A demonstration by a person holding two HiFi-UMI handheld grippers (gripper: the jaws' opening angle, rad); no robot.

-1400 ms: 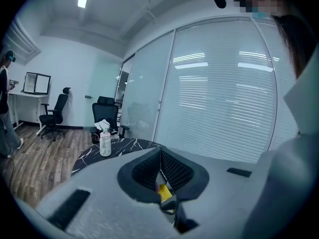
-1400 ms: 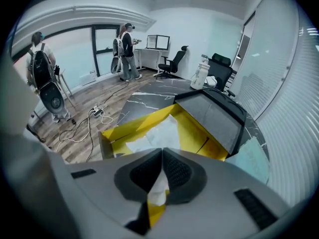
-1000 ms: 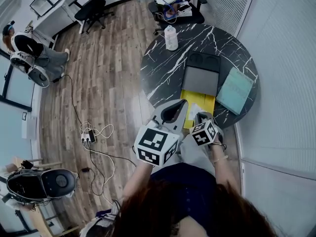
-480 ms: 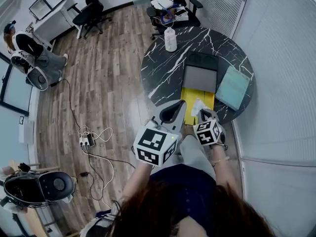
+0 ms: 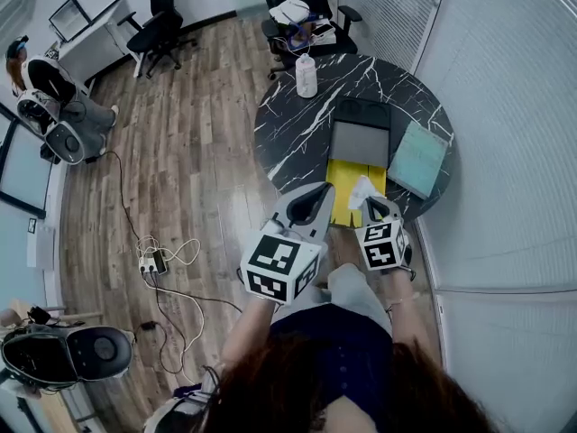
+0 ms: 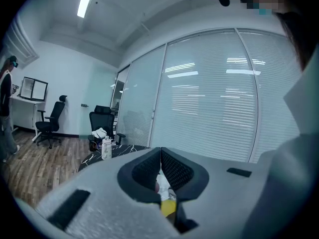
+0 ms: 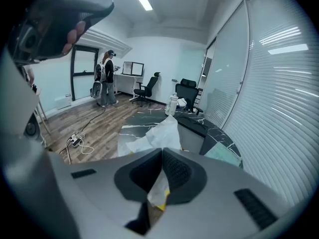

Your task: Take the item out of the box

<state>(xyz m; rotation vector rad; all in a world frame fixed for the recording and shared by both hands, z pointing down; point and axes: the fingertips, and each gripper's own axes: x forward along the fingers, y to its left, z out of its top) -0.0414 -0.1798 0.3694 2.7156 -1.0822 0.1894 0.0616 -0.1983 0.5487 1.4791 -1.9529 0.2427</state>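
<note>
A dark box (image 5: 364,114) lies open on the round black marble table (image 5: 297,124), with its grey panel (image 5: 360,143) facing up. In front of it, at the table's near edge, lies a yellow flat item (image 5: 345,186). My right gripper (image 5: 370,208) is shut on a white crinkled wrapping (image 5: 361,189) that stands up over the yellow item. In the right gripper view the wrapping (image 7: 155,133) rises out of the closed jaws of my right gripper (image 7: 162,152). My left gripper (image 5: 313,206) hovers beside the yellow item's left edge, shut and holding nothing (image 6: 160,151).
A teal pad (image 5: 417,159) lies right of the box and a white bottle (image 5: 306,77) stands at the table's far edge. Office chairs (image 5: 297,12) stand beyond the table. Cables and a power strip (image 5: 149,262) lie on the wooden floor at left. A glass wall with blinds runs along the right.
The white wrapping, which lay flat on the yellow item, now stands raised in my right gripper. The left gripper has hardly moved. The head view has shifted slightly.
</note>
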